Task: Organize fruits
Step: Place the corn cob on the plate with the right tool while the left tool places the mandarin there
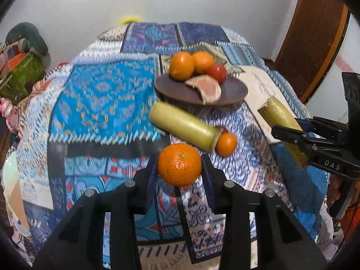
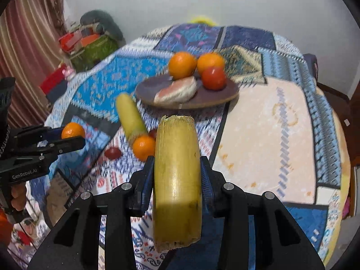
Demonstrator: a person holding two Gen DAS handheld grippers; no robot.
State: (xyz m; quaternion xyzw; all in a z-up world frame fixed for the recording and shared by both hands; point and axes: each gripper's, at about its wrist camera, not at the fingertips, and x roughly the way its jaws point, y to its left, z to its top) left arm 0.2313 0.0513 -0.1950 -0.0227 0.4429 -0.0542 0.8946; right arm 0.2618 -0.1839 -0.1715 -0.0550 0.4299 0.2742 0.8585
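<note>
Left gripper [image 1: 180,166] clamps an orange [image 1: 179,164] between its pads, lifted off the cloth [image 1: 101,94]. Right gripper [image 2: 177,175] grips a cane piece [image 2: 177,180] upright between its fingers. Ahead of both: plate [image 1: 234,90] with fruit, second cane piece [image 1: 183,126], small orange [image 1: 226,144].

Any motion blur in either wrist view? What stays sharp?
Left wrist view: the cloth and plate are smeared, while the held orange and left gripper are crisp. Right wrist view: same smear on the plate fruits, while the held yellow-green stalk piece and right gripper are sharp; fisheye bends the edges.
</note>
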